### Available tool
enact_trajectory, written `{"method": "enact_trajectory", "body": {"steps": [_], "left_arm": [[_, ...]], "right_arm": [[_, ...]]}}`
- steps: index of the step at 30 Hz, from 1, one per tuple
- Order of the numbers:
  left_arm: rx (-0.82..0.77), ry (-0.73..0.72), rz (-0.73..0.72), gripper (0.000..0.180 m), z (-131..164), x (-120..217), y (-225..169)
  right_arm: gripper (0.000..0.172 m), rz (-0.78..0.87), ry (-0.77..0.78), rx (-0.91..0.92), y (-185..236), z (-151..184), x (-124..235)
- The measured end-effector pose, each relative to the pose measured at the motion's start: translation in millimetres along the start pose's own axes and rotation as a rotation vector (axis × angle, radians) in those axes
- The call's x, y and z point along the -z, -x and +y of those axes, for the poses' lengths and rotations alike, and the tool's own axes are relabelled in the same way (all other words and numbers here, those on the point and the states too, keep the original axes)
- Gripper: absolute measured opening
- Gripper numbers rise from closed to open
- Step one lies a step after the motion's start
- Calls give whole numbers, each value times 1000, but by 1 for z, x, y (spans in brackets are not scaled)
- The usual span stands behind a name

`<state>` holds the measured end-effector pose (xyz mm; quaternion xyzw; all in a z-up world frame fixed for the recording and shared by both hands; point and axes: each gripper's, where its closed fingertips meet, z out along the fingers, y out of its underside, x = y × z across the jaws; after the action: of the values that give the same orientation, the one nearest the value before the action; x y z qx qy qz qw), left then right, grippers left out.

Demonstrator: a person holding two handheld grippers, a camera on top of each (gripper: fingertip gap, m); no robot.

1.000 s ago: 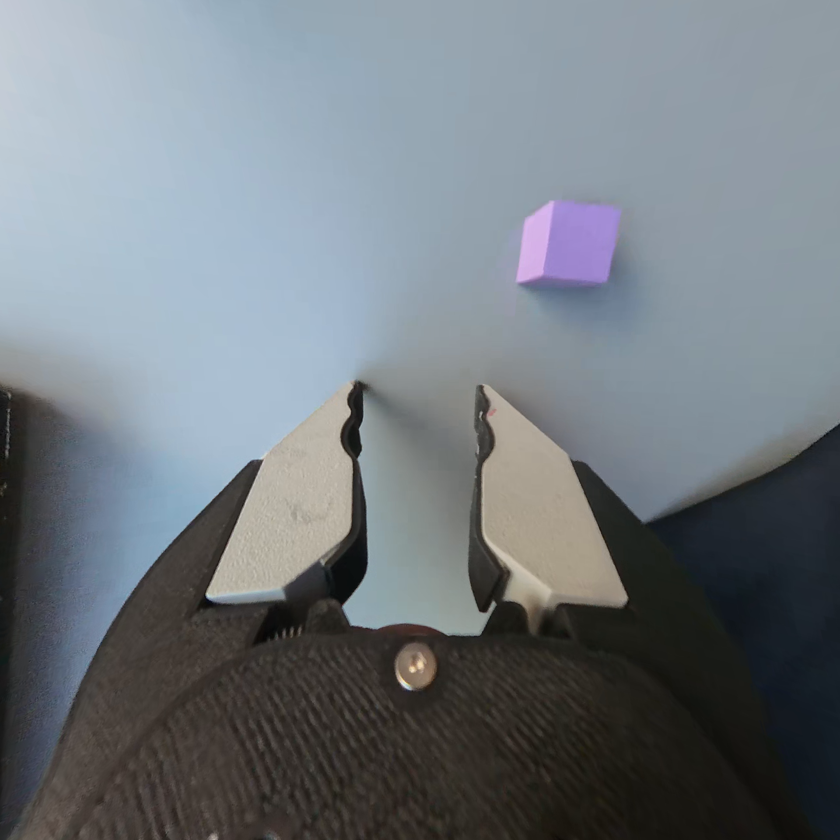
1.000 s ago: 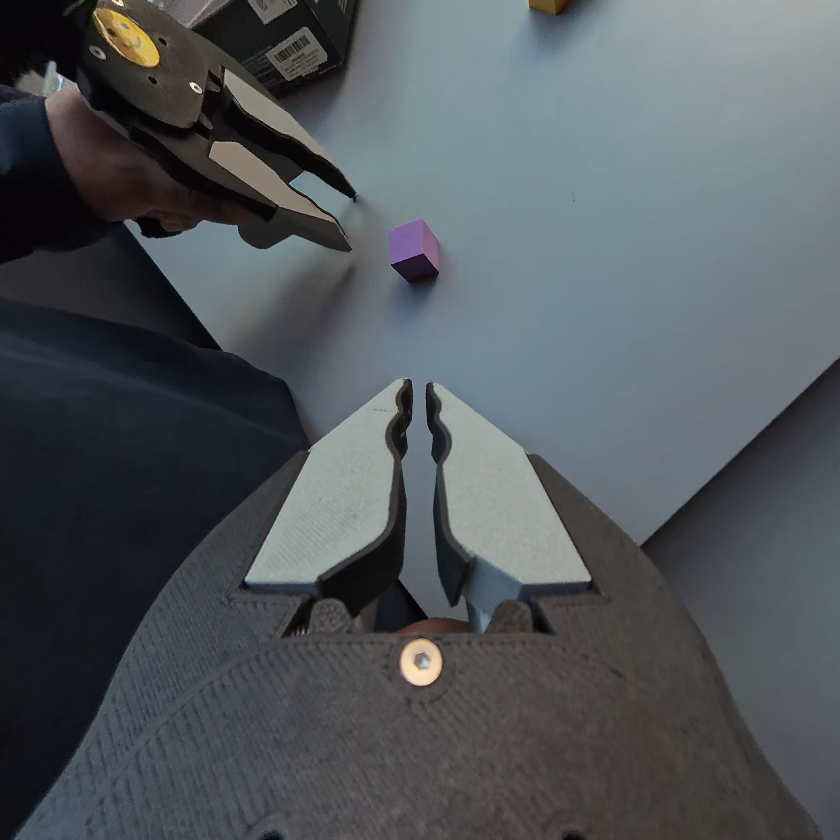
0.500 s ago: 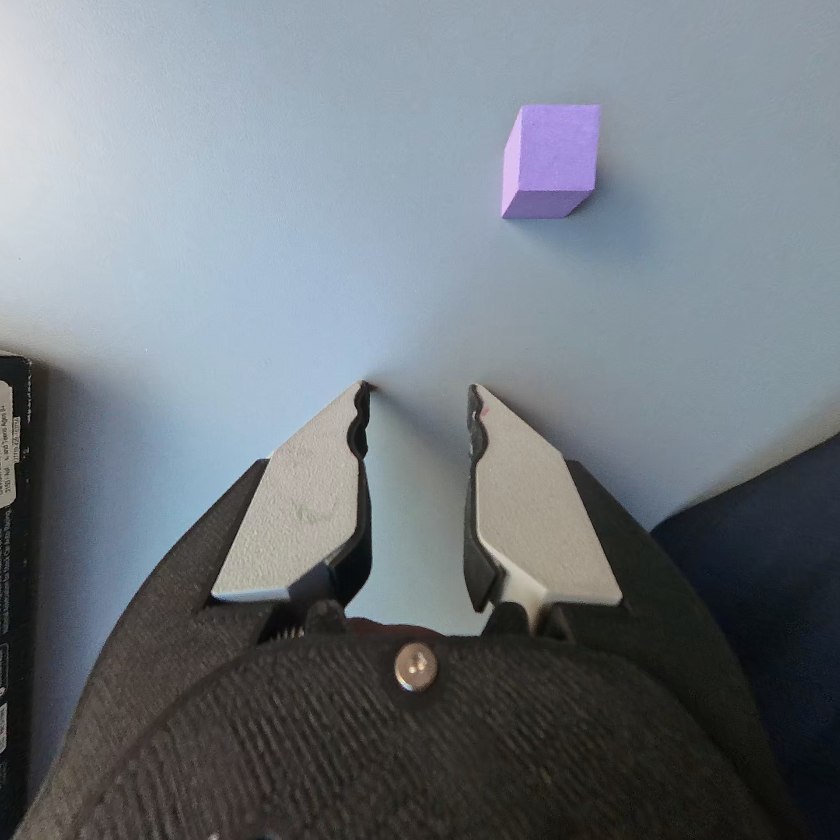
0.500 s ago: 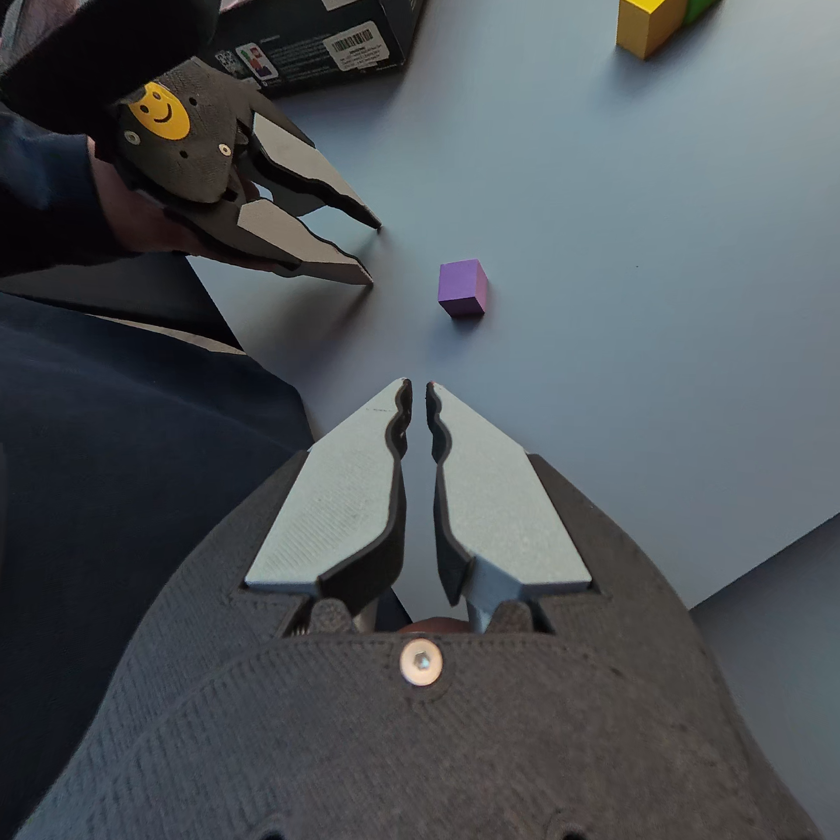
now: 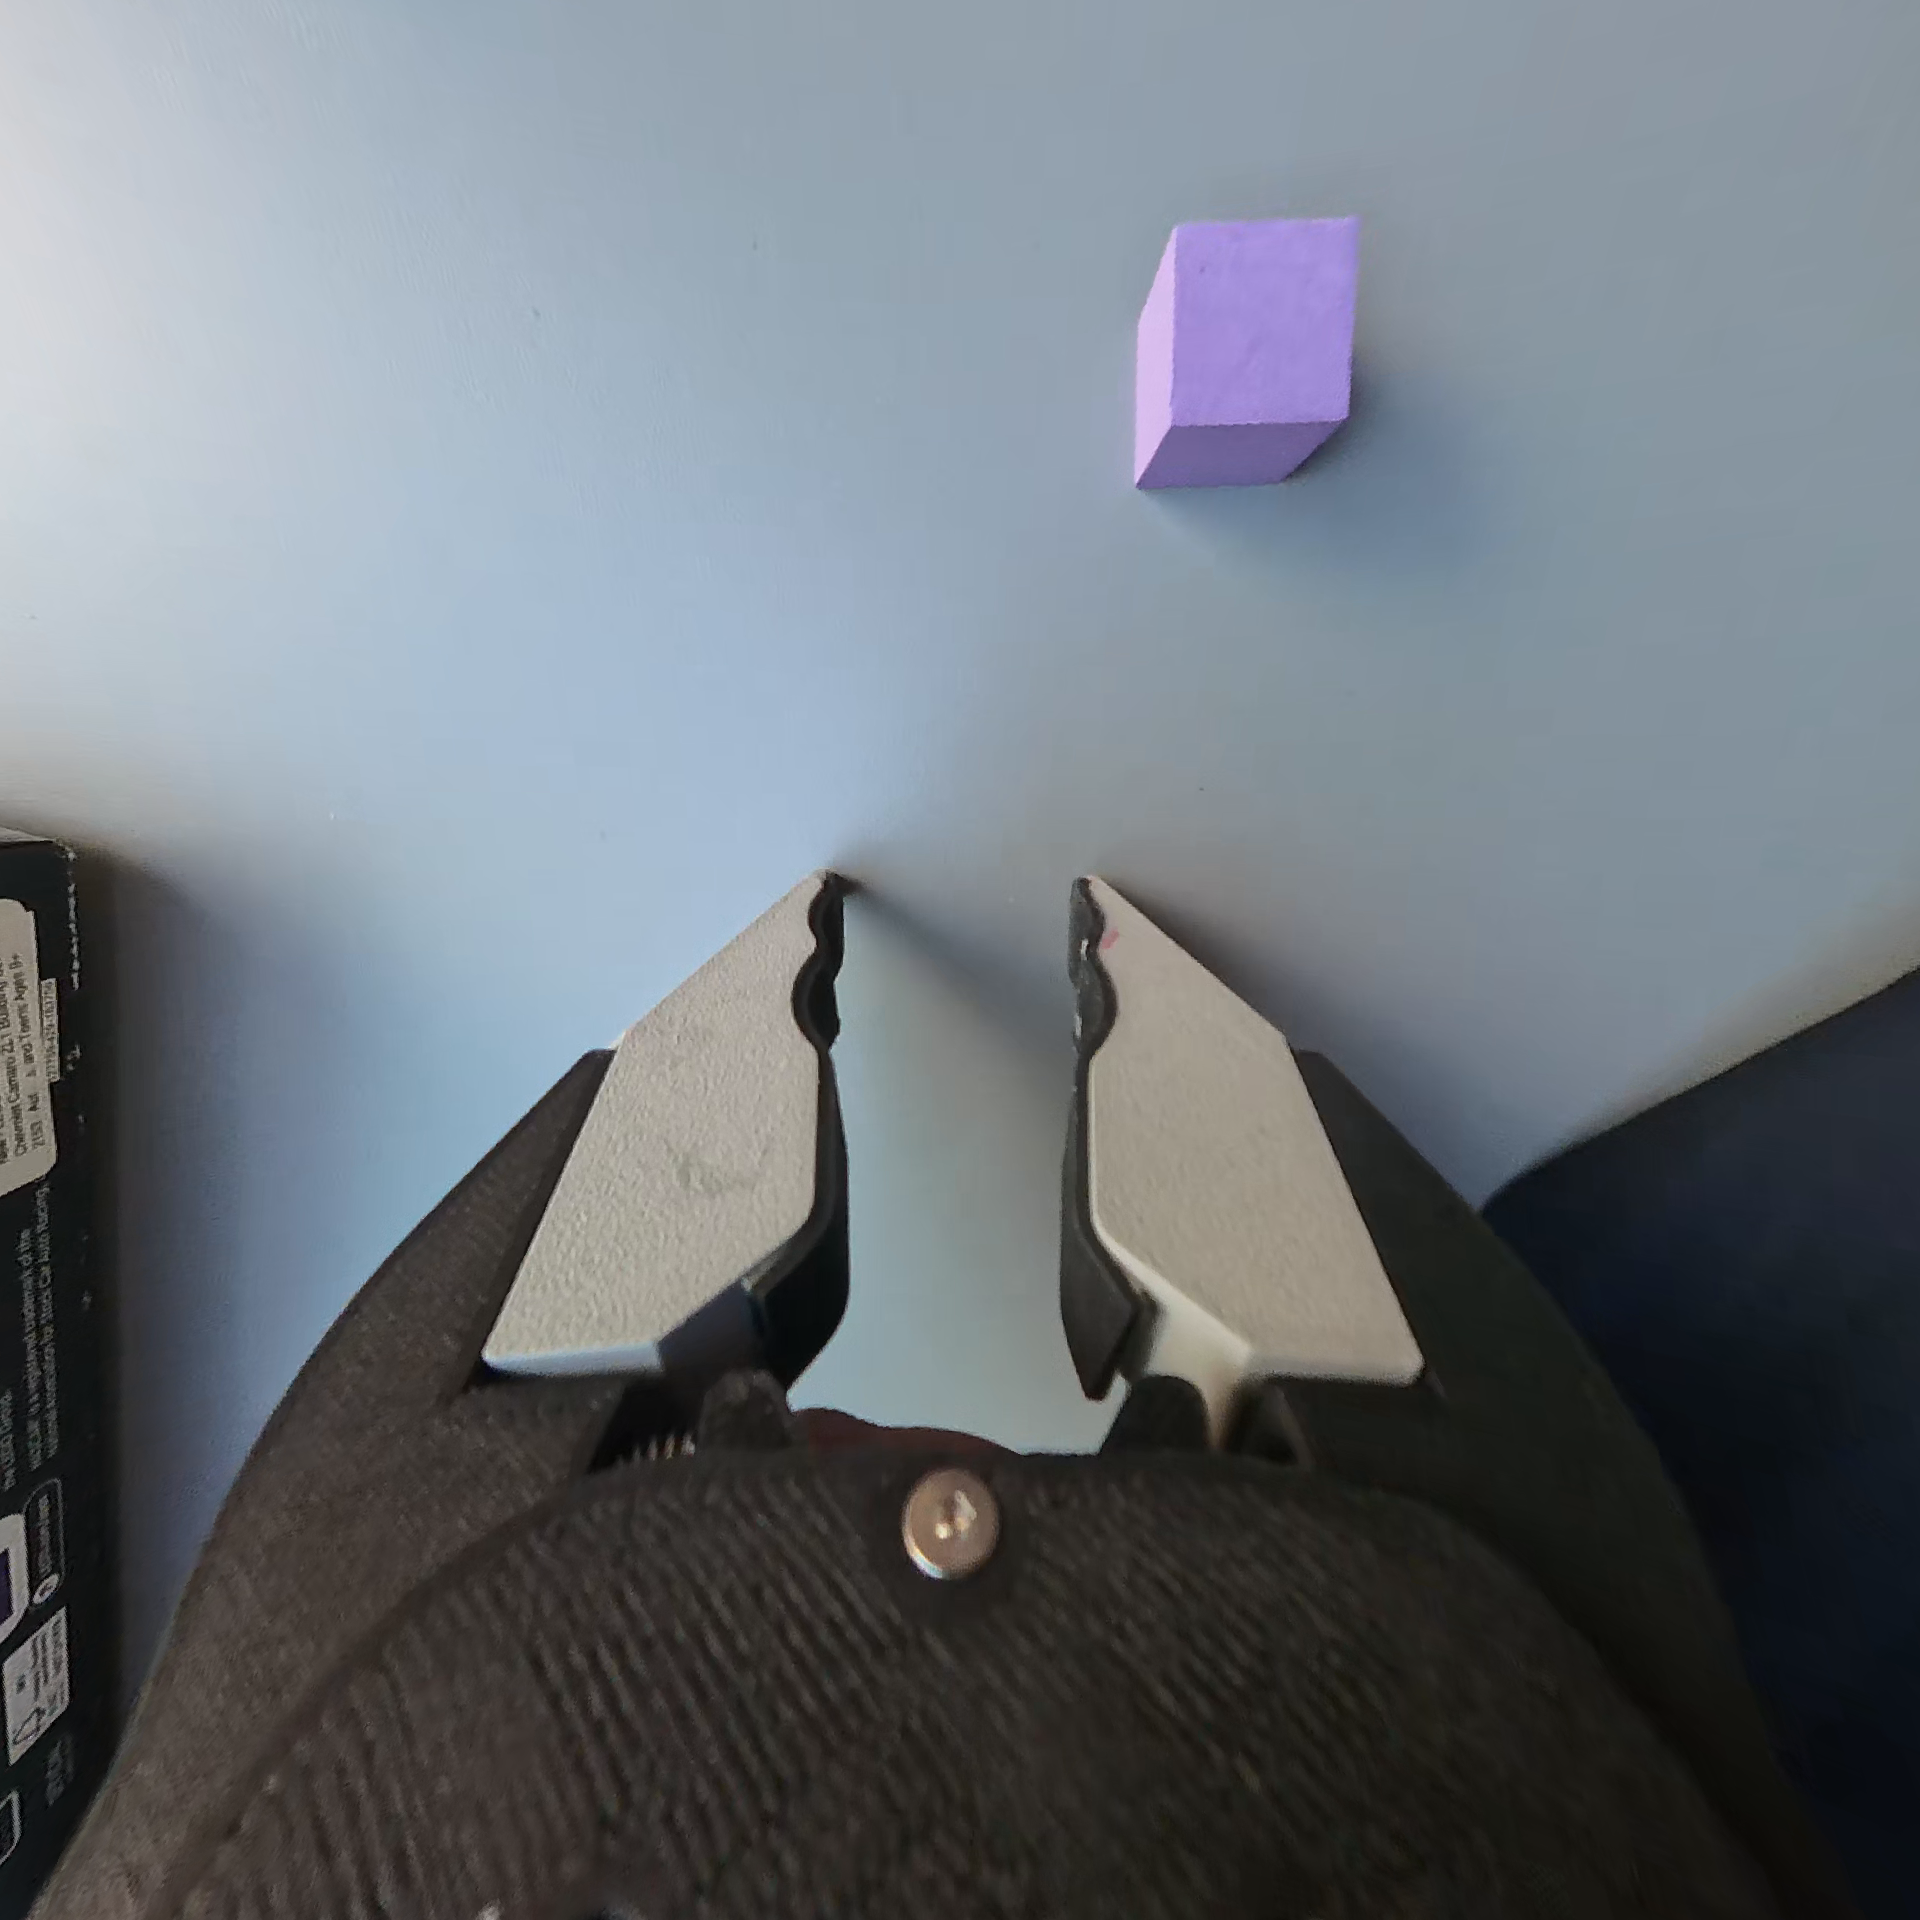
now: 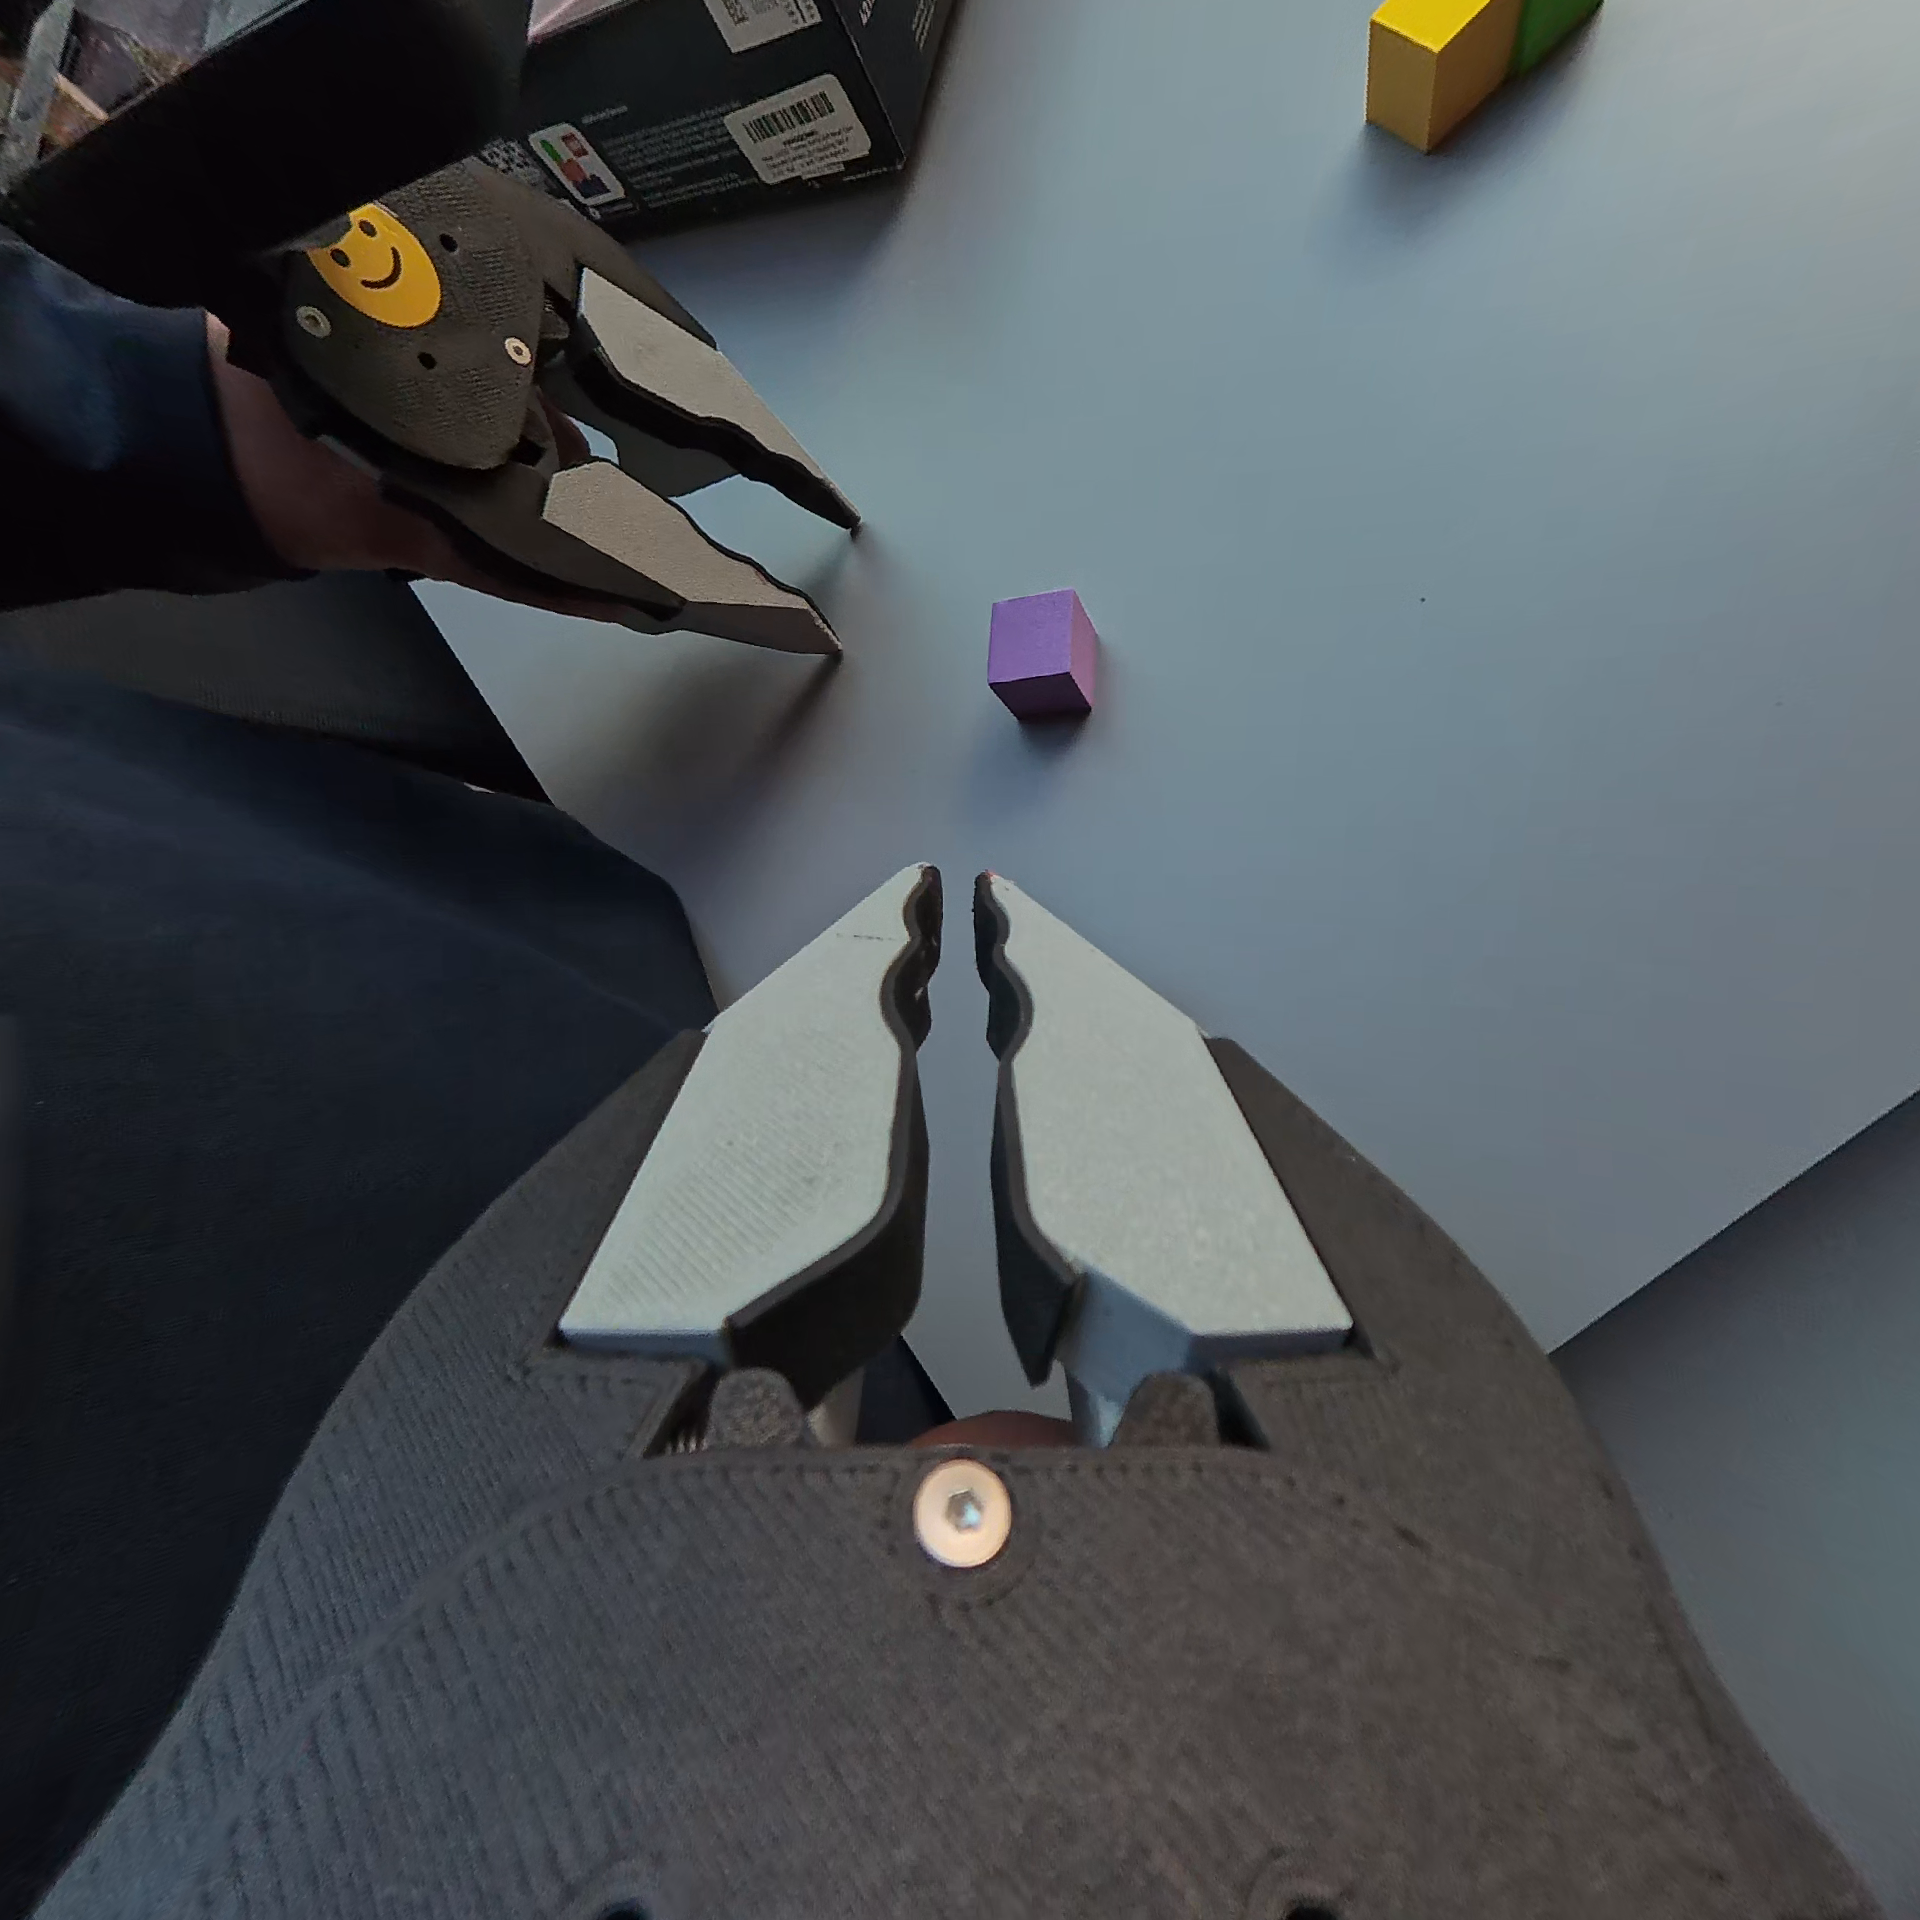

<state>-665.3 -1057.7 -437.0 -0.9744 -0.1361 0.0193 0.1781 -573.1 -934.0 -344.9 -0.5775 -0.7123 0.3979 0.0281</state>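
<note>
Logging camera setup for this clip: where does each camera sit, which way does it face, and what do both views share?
Left wrist view: sits on the left gripper, looking down its open, empty fingers at the blue table; a dark sleeve shows at right.
Right wrist view: sits on the right gripper, fingers nearly closed on nothing, facing across the table; shows the left gripper, hand and dark clothing.
Shared: purple cube, black box.

Printed labels and a barcode on the black box (image 6: 748,114), perhaps too small to read, smiley sticker (image 6: 374,265) on the left gripper (image 6: 847,587)
</note>
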Motion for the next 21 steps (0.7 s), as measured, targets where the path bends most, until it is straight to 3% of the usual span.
{"method": "enact_trajectory", "body": {"steps": [21], "left_arm": [[30, -37, -8, 40, 1, 1, -1]], "right_arm": [[3, -23, 36, 20, 5, 5, -7]]}}
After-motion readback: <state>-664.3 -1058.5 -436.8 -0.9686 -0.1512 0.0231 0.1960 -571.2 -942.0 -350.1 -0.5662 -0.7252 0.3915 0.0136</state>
